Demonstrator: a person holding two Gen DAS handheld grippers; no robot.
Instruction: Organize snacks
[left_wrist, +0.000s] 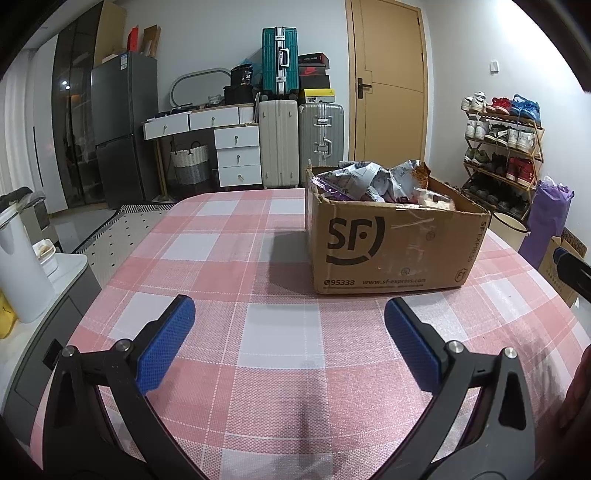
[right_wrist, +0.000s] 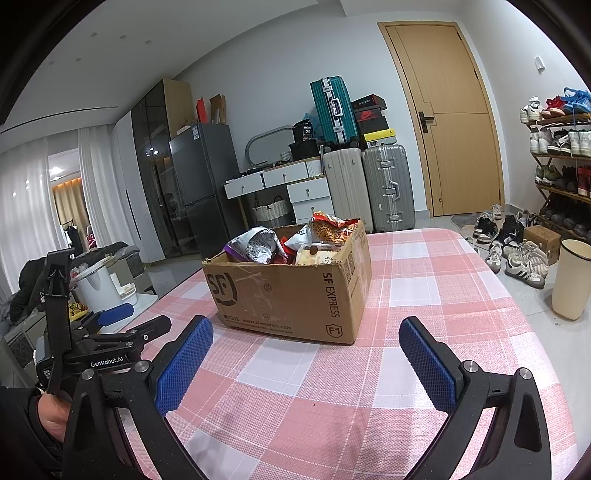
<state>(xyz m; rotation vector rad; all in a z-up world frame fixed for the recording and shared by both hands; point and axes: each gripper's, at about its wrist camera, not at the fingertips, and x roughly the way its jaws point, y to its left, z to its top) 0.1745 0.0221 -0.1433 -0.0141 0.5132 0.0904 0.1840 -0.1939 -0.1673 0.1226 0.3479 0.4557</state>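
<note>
1. Two grippers in view, neither holding anything. The left gripper (left_wrist: 290, 314) has its blue pads spread wide over bare checked cloth, short of the cardboard box (left_wrist: 391, 247).
2. The right gripper (right_wrist: 306, 338) is likewise spread wide, nothing between its pads; the box (right_wrist: 291, 295) lies just beyond its tips.
3. The box stands on the worktop (right_wrist: 424, 280) — pink-and-white checked cloth — top flaps open, "SF" logo on the near face, "SF EXPRESS" on the side face.
4. The snack packets (right_wrist: 295, 240) are inside the box, heaped above its rim: crumpled silver-and-purple bags toward the logo side, a red-orange bag at the far corner.
5. From the right wrist view, the left gripper's body (right_wrist: 107, 332) sits to the left of the box, held by a hand (right_wrist: 53, 415) in a dark sleeve.
6. Behind the box — suitcases (left_wrist: 295, 140) against the wall.
</note>
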